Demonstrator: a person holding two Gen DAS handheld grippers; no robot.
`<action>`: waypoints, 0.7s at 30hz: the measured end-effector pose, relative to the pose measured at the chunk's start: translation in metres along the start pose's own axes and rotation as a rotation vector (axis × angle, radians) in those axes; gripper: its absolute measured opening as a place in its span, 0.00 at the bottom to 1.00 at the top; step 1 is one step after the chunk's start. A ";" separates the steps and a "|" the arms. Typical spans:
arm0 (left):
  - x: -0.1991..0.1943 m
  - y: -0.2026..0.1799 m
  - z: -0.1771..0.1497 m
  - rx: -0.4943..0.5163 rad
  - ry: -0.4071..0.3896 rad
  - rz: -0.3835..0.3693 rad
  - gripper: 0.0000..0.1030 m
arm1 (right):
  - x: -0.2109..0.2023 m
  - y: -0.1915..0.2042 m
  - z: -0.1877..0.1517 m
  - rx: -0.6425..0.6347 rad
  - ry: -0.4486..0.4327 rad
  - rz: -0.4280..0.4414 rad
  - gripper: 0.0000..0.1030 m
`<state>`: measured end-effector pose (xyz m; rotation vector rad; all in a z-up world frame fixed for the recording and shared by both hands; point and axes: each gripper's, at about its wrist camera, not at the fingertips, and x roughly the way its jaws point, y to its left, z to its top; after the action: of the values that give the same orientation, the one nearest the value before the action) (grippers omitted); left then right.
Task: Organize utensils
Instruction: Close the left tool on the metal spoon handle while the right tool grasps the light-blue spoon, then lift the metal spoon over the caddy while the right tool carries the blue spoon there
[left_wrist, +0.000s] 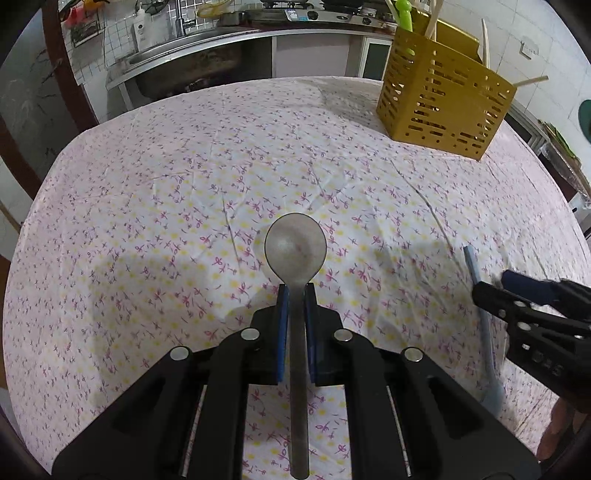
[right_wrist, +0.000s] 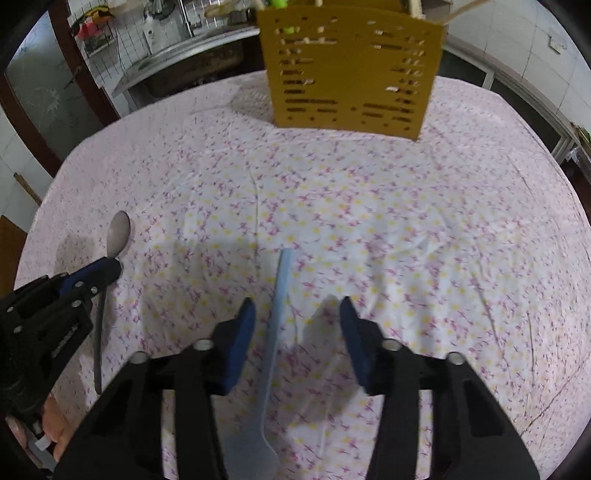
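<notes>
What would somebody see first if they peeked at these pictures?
Probably the shiny metal spoon, pinched by its handle in the left gripper, bowl pointing out over the flowery tablecloth. Next, the yellow utensil holder full of slots at the table's far side. Then the light blue spoon lying between the right gripper's open jaws.

Two spoons are out in the open: one metal spoon (left_wrist: 295, 254) and one pale blue plastic spoon (right_wrist: 275, 314). One yellow slotted utensil basket (left_wrist: 439, 99) stands on the one flowered cloth (left_wrist: 184, 177); from it rise one green handle (left_wrist: 403, 14) and several pale sticks, too cropped to count exactly. Two hand-held grippers are in view, the left hand-held gripper (left_wrist: 296, 295) and the right hand-held gripper (right_wrist: 297, 314).
</notes>
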<state>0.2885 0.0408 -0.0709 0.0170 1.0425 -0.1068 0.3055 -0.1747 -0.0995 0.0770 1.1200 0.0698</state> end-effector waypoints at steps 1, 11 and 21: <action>0.000 0.001 0.001 -0.001 0.002 -0.004 0.07 | 0.003 0.000 0.002 0.005 0.009 0.000 0.31; 0.009 0.001 -0.002 0.004 0.028 -0.011 0.07 | 0.010 0.005 0.017 -0.010 0.074 -0.016 0.10; -0.007 -0.002 0.002 -0.003 -0.001 -0.039 0.07 | -0.003 -0.012 0.023 -0.006 0.027 0.042 0.07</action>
<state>0.2868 0.0391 -0.0632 -0.0063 1.0420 -0.1400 0.3255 -0.1878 -0.0883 0.0949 1.1451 0.1119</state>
